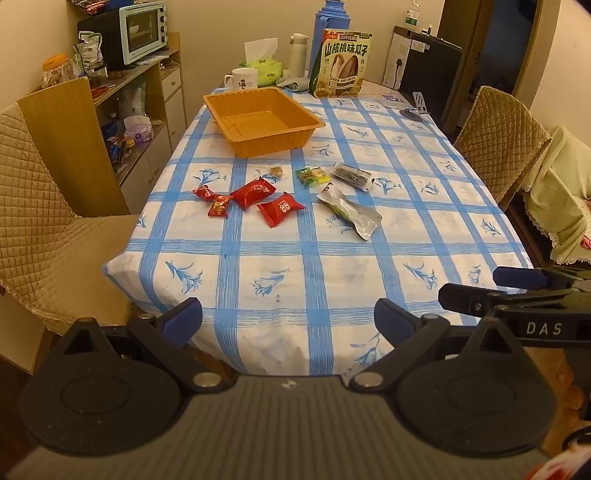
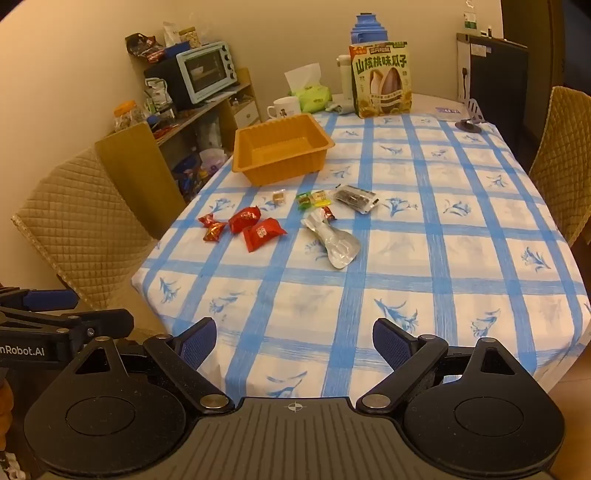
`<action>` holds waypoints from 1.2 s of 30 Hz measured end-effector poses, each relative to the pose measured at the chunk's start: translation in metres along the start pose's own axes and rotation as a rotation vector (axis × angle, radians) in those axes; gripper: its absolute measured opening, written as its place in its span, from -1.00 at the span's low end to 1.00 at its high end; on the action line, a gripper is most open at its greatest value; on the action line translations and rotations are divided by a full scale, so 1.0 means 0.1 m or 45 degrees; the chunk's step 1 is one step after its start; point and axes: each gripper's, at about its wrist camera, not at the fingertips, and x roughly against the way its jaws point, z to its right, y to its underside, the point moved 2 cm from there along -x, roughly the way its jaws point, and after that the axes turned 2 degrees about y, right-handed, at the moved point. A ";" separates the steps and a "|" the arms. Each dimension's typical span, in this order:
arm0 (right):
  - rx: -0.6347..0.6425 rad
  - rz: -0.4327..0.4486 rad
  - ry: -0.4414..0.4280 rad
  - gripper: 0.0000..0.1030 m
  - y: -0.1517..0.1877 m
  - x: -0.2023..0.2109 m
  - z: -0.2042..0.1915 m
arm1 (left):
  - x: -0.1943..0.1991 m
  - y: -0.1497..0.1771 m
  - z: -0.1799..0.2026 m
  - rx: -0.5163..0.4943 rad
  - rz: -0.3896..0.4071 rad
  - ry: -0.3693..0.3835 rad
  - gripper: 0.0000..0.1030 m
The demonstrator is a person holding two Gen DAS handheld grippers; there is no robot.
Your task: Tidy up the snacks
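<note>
An empty orange tray [image 1: 295,138] [image 2: 317,157] sits on the blue-checked tablecloth toward the far left. In front of it lie several snacks: red wrapped candies [image 1: 255,192] [image 2: 245,219], a red packet [image 1: 281,208] [image 2: 263,233], a small brown sweet [image 1: 277,170] [image 2: 279,195], green-yellow candies [image 1: 313,175] [image 2: 313,199], a dark packet [image 1: 351,176] [image 2: 355,198] and a silver pouch [image 1: 349,214] [image 2: 332,240]. My left gripper [image 1: 288,319] and right gripper [image 2: 294,341] are both open and empty at the table's near edge, well short of the snacks.
At the back stand a large sunflower-seed bag [image 1: 341,62] [image 2: 380,79], a mug [image 1: 242,78], a tissue pack [image 1: 264,62], a white bottle and a blue thermos. Padded chairs [image 1: 33,206] [image 1: 498,144] flank the table. A shelf with an oven [image 1: 142,29] is at left.
</note>
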 end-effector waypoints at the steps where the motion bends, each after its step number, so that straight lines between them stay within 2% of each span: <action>1: -0.004 0.002 -0.003 0.77 0.00 0.00 0.00 | 0.00 0.00 0.00 -0.002 0.002 -0.003 0.93; 11: -0.017 0.009 -0.011 0.77 0.02 0.02 0.04 | -0.04 0.01 0.11 -0.016 0.005 0.004 0.93; 36: -0.006 -0.003 -0.010 0.77 0.03 -0.06 0.00 | 0.01 -0.04 0.01 0.009 0.000 0.020 0.93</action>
